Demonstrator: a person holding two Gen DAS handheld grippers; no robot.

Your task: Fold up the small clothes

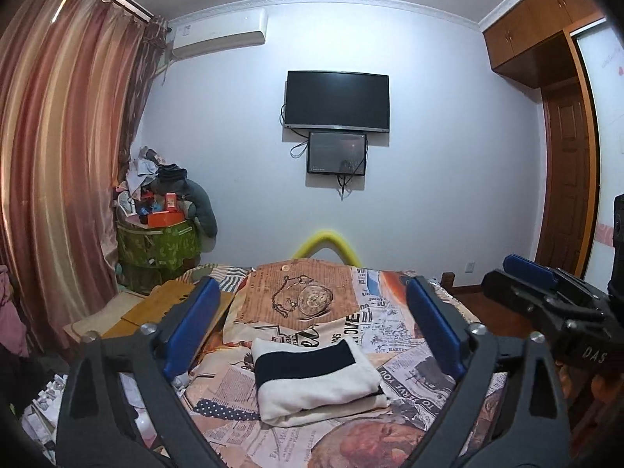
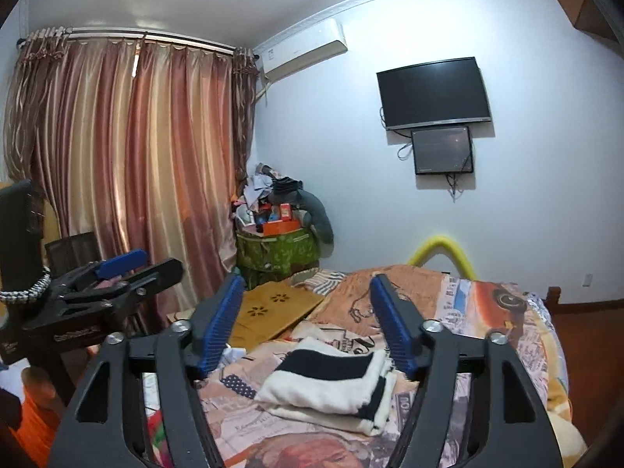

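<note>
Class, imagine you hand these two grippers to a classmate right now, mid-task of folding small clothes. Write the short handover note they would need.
Left gripper: open, empty, raised above the bed.
Right gripper: open, empty, also raised; neither touches the cloth.
The white knitted garment with a dark navy band lies folded into a compact stack on the newspaper-print bedspread, between both grippers' blue-padded fingers.
Done: this piece looks folded, layers stacked, the lower layer's edge peeking out at the front.
Left: perhaps square up that lower edge. No other unfolded small clothes are clearly visible on the bed; the heap on the green storage box in the corner is too cluttered to judge.

Folded striped garment (image 1: 318, 380) lies on newspaper-print bed (image 1: 405, 355).
</note>
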